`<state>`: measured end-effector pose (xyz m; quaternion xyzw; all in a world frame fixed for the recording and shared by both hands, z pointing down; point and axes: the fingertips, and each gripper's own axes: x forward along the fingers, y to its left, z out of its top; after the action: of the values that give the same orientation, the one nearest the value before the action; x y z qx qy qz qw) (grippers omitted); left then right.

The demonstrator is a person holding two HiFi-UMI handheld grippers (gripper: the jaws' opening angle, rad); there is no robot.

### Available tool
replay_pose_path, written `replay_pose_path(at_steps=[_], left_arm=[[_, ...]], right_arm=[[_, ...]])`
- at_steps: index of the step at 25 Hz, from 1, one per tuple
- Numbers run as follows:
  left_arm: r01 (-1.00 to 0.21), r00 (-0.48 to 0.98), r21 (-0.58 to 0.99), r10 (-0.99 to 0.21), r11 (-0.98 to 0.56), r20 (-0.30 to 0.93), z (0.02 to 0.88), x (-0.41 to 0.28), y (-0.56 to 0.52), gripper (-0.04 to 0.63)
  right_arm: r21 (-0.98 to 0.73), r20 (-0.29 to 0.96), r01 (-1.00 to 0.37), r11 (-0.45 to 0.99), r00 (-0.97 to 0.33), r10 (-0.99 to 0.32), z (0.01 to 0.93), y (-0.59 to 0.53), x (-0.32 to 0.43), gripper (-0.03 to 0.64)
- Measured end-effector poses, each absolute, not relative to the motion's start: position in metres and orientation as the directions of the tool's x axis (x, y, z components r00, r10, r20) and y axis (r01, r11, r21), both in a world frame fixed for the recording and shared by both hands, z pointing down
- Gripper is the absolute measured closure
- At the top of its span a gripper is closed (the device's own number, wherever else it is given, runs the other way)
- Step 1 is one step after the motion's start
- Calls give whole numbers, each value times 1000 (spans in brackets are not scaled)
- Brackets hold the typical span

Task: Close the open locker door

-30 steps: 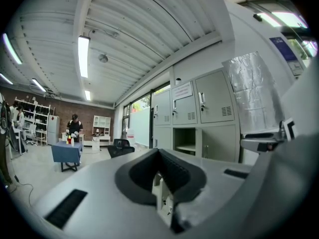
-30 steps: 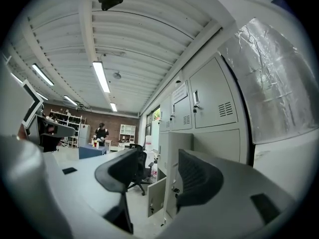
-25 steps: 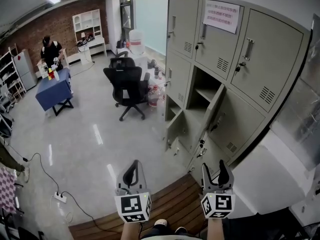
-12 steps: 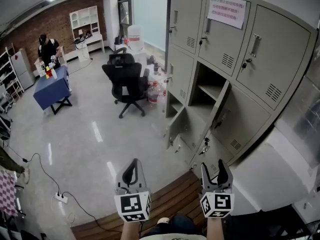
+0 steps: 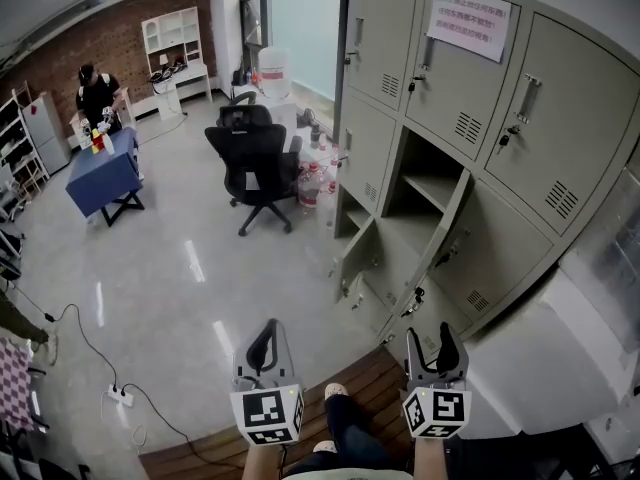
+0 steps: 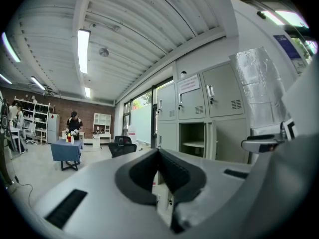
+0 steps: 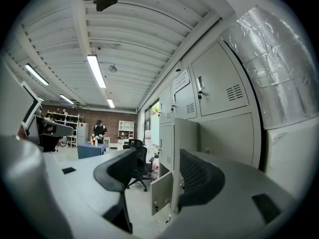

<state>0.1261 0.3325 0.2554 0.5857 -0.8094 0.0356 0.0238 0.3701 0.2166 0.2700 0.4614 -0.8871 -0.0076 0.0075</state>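
Observation:
A bank of grey lockers (image 5: 480, 118) fills the right of the head view. One middle door (image 5: 447, 230) stands swung out, showing an empty shelf (image 5: 430, 190). A smaller lower door (image 5: 352, 258) is open too. Both grippers hang low in front of me, well short of the lockers. My left gripper (image 5: 264, 332) is shut on nothing, its pads touching. My right gripper (image 5: 433, 336) is open and empty, below the open middle door. In the right gripper view the tall open door (image 7: 185, 148) and the low one (image 7: 162, 193) show between the fingers of the right gripper (image 7: 157, 158). The left gripper (image 6: 158, 151) faces the open compartment (image 6: 194, 141).
A black office chair (image 5: 255, 173) and water bottles (image 5: 312, 183) stand left of the lockers. A blue table (image 5: 105, 178) with a person (image 5: 95, 93) behind it is at the far left. A power strip with its cable (image 5: 118, 396) lies on the floor. I stand on a wooden platform (image 5: 350, 393).
The view has crept toward the lockers, which now sit a little lower and nearer. A shoe and leg have come into sight on the wooden platform. Both grippers keep their pose.

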Motion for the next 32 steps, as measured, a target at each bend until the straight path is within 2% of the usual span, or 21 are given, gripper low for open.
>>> replay_pose_path(at_steps=[12,20,32], left_arm=[[-938,-345,-59,-935,341,84,304,97,265,594],[-951,-304,-73,-951,300,53,323,99,194,594],[-957,-287,-81,-954,280,92,341,89,148,594]], right_arm=[[23,-35,-810,587,-587,-809,310,137,346,353],[23,-26,-818,575,-575,-817,348,73,339,353],[31,-21,-794,607,-608,-794,362,40,322,354]])
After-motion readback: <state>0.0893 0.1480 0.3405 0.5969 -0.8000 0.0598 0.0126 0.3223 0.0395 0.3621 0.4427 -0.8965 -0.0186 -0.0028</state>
